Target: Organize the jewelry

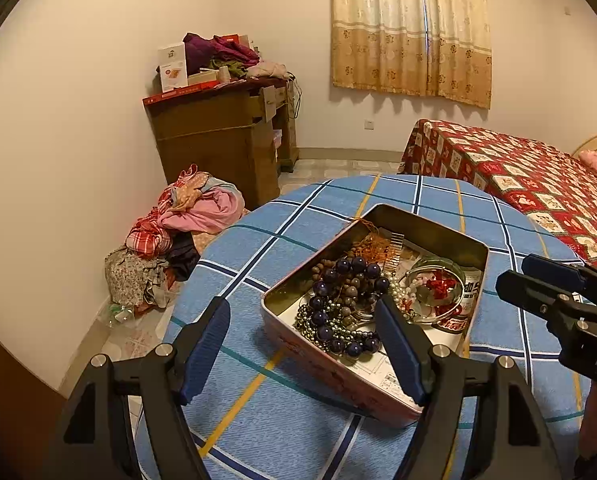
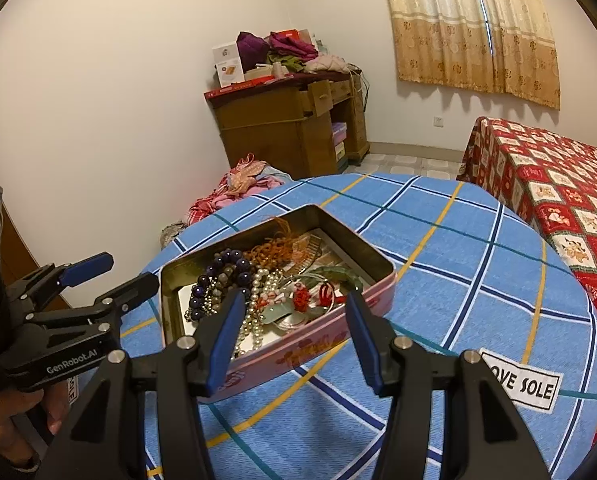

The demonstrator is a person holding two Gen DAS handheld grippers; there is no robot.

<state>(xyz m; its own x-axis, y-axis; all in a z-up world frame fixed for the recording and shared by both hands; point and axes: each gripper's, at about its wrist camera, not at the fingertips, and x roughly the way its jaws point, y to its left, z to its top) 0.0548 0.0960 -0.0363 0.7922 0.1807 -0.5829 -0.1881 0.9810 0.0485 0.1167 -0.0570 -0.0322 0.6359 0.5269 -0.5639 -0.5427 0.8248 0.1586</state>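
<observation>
Two grippers are mine, one in each hand, and both have their jaws spread wide with nothing between them. My left gripper (image 1: 304,350) hangs over the near left corner of the pink tin box (image 1: 340,372), one blue pad on either side of that corner; whether either pad touches the tin I cannot tell. My right gripper (image 2: 292,334) hovers over the near side of the same tin box (image 2: 298,354), its pads framing the contents from above. The box sits open on the blue checked tablecloth (image 2: 478,264), a little toward the near edge of the round table. Inside lies a tangle of jewelry: a strand of dark purple beads (image 1: 340,276) toward the left, a pearl necklace (image 2: 258,300) in the middle, orange cord (image 2: 276,248) at the far corner, and a green bangle (image 2: 340,274) toward the right with red pieces (image 2: 302,298) beside it. Behind the table stand a wooden desk (image 1: 222,140) and a bed with a red patterned cover (image 1: 518,176).
</observation>
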